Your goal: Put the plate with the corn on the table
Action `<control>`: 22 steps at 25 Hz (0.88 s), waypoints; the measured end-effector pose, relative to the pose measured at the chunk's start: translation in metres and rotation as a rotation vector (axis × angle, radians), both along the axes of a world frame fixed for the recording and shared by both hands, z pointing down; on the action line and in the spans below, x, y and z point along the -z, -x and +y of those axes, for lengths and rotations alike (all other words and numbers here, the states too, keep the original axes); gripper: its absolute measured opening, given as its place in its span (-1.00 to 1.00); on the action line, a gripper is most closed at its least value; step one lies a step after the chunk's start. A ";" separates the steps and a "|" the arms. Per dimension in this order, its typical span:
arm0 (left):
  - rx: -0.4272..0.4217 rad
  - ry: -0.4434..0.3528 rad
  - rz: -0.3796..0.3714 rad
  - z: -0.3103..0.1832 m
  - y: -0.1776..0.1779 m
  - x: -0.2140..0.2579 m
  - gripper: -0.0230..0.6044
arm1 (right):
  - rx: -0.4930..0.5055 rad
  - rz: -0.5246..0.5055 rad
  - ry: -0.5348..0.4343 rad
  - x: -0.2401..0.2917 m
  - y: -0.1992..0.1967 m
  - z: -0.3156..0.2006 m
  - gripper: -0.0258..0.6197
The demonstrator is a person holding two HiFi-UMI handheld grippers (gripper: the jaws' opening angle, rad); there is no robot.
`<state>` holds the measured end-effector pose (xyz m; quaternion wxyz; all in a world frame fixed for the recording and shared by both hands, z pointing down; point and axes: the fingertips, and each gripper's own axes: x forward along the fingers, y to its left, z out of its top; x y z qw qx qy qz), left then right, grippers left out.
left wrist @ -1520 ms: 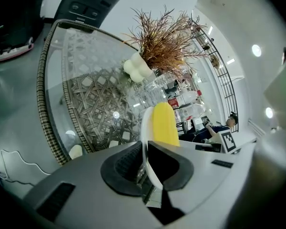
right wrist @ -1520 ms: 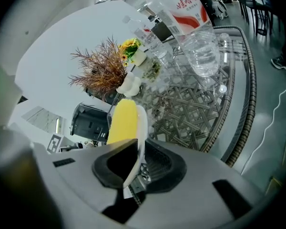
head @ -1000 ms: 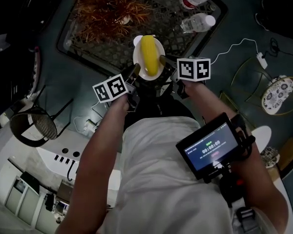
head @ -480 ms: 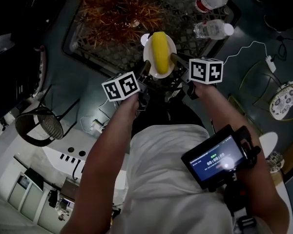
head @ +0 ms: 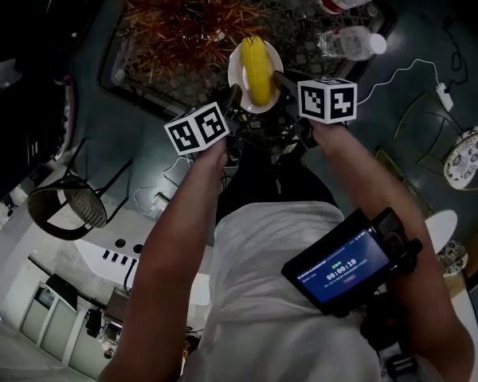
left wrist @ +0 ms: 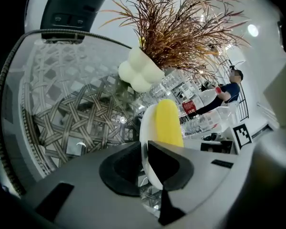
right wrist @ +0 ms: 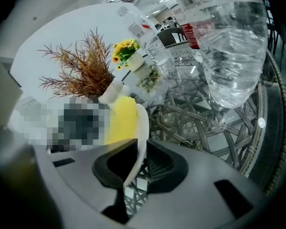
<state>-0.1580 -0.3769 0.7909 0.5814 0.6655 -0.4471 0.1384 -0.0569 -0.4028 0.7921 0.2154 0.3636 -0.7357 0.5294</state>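
A small white plate (head: 237,68) carries a yellow corn cob (head: 257,70) and hangs over the near edge of the glass-topped woven table (head: 167,94). My left gripper (head: 235,100) is shut on the plate's left rim, and my right gripper (head: 280,80) is shut on its right rim. In the left gripper view the plate (left wrist: 147,128) stands edge-on between the jaws with the corn (left wrist: 168,124) to its right. The right gripper view has the plate (right wrist: 140,132) pinched between the jaws, the corn (right wrist: 120,119) on its left side.
On the table stand a dried brown plant (head: 193,10) in a white vase (left wrist: 139,69) and two plastic water bottles (head: 352,42), one close in front of the right gripper (right wrist: 229,46). A chair (head: 64,205) and a white cable (head: 398,74) lie on the floor.
Both grippers have carried the plate with the corn forward, from short of the table's near edge to over it. The bottles and plant have not moved.
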 end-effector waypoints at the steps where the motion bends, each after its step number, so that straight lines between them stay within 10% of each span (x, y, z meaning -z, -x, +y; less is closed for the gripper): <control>1: -0.001 0.000 -0.010 0.000 0.001 -0.001 -0.81 | 0.004 0.009 -0.001 -0.002 0.000 0.001 -0.76; 22: -0.041 -0.074 -0.091 -0.001 0.007 -0.003 -0.74 | 0.014 0.124 -0.109 -0.004 0.000 0.001 -0.68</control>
